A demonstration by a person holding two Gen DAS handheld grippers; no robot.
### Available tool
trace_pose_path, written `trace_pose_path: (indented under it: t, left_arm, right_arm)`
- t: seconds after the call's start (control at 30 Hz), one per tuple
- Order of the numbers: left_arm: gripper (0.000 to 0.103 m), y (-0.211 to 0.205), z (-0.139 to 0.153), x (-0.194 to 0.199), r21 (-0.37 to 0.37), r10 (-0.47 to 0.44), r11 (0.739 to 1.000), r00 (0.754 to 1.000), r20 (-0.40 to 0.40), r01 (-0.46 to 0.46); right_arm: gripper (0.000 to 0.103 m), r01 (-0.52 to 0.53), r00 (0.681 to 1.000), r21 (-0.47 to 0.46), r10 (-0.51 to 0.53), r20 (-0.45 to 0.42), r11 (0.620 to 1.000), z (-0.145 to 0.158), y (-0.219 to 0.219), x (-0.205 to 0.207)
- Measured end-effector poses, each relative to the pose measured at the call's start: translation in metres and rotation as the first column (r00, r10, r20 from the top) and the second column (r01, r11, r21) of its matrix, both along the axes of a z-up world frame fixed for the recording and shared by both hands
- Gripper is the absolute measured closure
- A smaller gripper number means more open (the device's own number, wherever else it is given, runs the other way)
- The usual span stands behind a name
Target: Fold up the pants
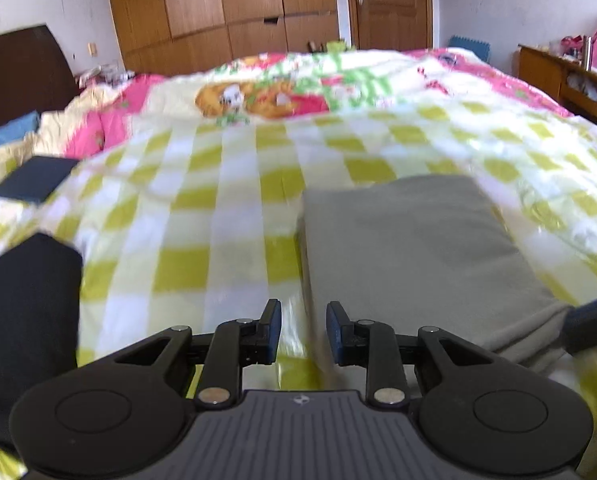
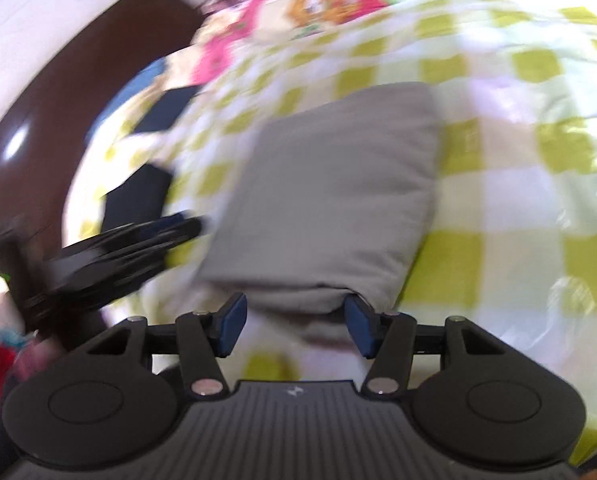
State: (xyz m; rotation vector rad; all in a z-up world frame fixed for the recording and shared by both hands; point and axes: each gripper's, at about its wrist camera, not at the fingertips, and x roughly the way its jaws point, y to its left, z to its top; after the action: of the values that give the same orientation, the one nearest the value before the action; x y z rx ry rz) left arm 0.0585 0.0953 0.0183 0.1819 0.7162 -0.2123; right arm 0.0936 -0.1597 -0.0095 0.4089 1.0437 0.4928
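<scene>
Grey folded pants flat on the checked quilt. Left tool released, level, beside their left edge. Right tool released, tilted, at the near edge.

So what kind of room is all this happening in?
Most likely a home bedroom. The grey pants lie folded on a bed with a checked green and white quilt, a dark headboard stands at one end, and a wooden wardrobe lines the far wall.
</scene>
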Motion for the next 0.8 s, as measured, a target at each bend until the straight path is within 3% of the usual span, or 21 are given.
trace_pose_path:
  t: [0.1, 0.2, 0.3, 0.4, 0.47, 0.53, 0.7, 0.8]
  left_arm:
    - [0.062, 0.002, -0.005, 0.022, -0.025, 0.012, 1.0, 1.0, -0.003, -0.012]
    - [0.062, 0.006, -0.015, 0.036, -0.065, 0.005, 0.998, 0.998, -0.058, -0.009]
    - [0.062, 0.002, -0.027, 0.034, -0.036, -0.02, 0.999, 0.996, -0.091, 0.017]
    - [0.062, 0.0, -0.038, 0.031, -0.027, -0.01, 1.0, 0.993, -0.117, 0.007]
    - [0.063, 0.0, -0.038, 0.033, -0.06, 0.008, 0.998, 0.992, -0.129, -0.016]
    - [0.063, 0.001, -0.034, 0.036, -0.099, 0.026, 0.994, 0.992, -0.127, -0.038]
    - [0.063, 0.003, -0.02, 0.045, -0.136, 0.066, 0.988, 0.993, -0.101, -0.08]
    - [0.063, -0.008, -0.031, 0.057, -0.067, 0.063, 0.995, 0.991, -0.114, -0.071]
  right_arm:
    - [0.045, 0.063, 0.997, -0.006, -0.064, -0.044, 0.998, -0.012, -0.004, 0.025]
    - [0.045, 0.065, 0.995, 0.082, -0.058, -0.084, 0.995, -0.006, -0.016, 0.021]
    - [0.043, -0.002, 0.993, 0.007, 0.002, -0.116, 1.0, 0.001, -0.027, 0.002]
    - [0.042, 0.026, 0.999, -0.047, -0.028, -0.039, 0.999, 0.013, -0.038, -0.002]
    - [0.04, 0.073, 0.997, -0.016, -0.073, 0.006, 0.997, 0.013, -0.043, 0.015]
    - [0.04, 0.097, 0.995, 0.012, -0.097, 0.011, 0.995, -0.001, -0.041, 0.041]
    - [0.04, 0.08, 0.997, -0.086, -0.081, -0.001, 0.993, -0.036, -0.018, 0.085]
    - [0.04, 0.051, 0.999, -0.128, -0.049, 0.022, 0.99, -0.042, -0.008, 0.085]
